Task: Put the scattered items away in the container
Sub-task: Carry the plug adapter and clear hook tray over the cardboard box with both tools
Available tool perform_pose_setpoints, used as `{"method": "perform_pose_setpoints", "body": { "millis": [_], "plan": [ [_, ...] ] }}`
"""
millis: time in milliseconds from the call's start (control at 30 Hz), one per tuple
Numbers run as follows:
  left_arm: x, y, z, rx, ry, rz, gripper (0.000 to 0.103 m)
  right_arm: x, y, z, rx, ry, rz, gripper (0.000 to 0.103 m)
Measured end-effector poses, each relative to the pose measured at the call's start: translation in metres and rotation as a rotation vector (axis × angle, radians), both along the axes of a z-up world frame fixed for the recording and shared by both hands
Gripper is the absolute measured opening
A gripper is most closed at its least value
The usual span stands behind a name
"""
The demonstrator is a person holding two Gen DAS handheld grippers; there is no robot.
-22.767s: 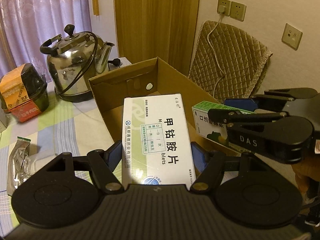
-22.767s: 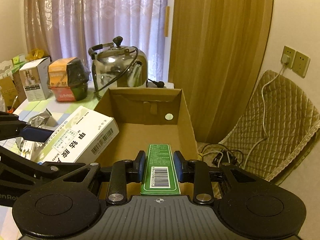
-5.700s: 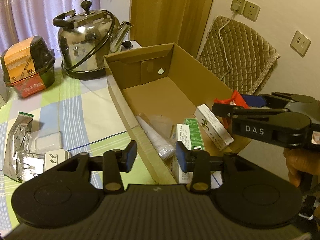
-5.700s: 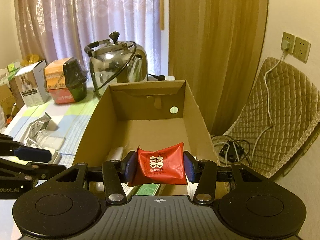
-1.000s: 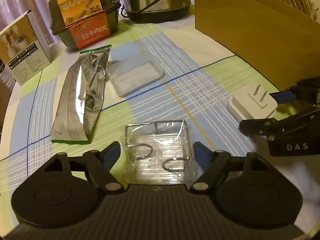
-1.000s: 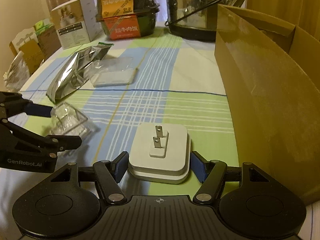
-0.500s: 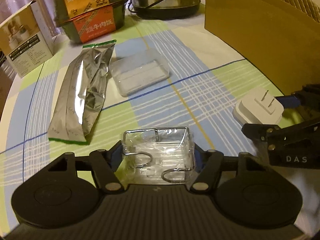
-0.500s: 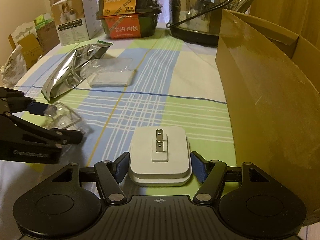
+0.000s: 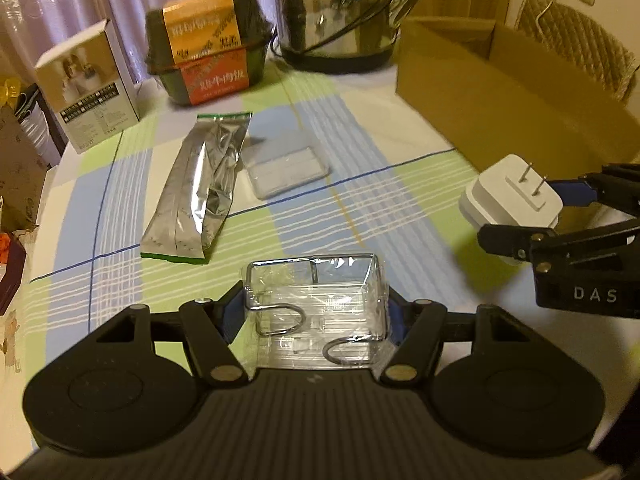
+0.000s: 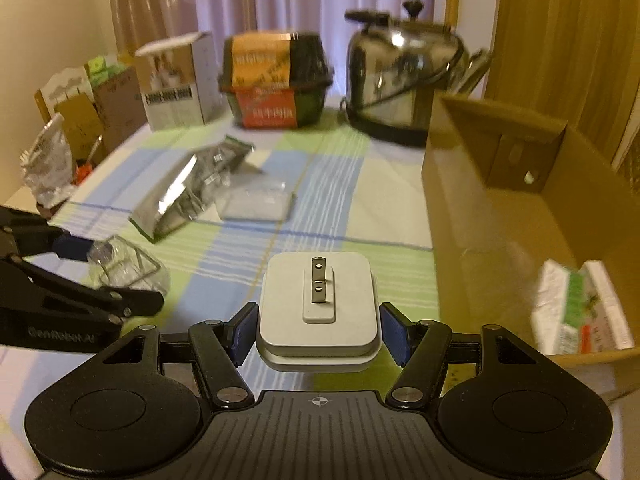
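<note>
My left gripper (image 9: 314, 316) is shut on a wire rack wrapped in clear plastic (image 9: 318, 312), held above the checked tablecloth. My right gripper (image 10: 318, 332) is shut on a white plug adapter (image 10: 318, 312), prongs up, also lifted; the adapter (image 9: 514, 196) shows at the right of the left wrist view. The open cardboard box (image 10: 496, 216) stands to the right, with medicine boxes (image 10: 580, 312) inside. A silver foil pouch (image 9: 200, 196) and a clear flat plastic case (image 9: 286, 168) lie on the table ahead.
A steel kettle (image 9: 340, 12) with a cord stands behind the cardboard box (image 9: 500, 92). A black and orange food tub (image 9: 208, 60) and a white carton (image 9: 88, 84) sit at the table's far side. More clutter (image 10: 76, 128) lines the left edge.
Both grippers have risen off the table with their loads, the rack in the left and the adapter in the right. The views now tilt up toward the kettle and box.
</note>
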State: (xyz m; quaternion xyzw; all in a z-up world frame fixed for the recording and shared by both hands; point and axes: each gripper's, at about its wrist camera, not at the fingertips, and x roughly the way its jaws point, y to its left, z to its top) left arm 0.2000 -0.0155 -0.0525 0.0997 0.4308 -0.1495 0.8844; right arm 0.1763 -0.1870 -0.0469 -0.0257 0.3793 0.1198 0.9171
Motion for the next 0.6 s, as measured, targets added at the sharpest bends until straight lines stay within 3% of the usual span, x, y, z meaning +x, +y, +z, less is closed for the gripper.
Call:
{"method": "perform_pose_setpoints", "body": {
  "millis": [300,600],
  "plan": [
    [-0.049,-0.026,0.055,-0.034,-0.054,-0.031,0.063,-0.046,-0.028,0.058,0.013,-0.079,-0.050,0.067],
    [-0.073,-0.067,0.089,-0.032,-0.105,-0.095,0.063,-0.073,-0.078,0.090,0.013,-0.130,-0.123,0.067]
  ]
}}
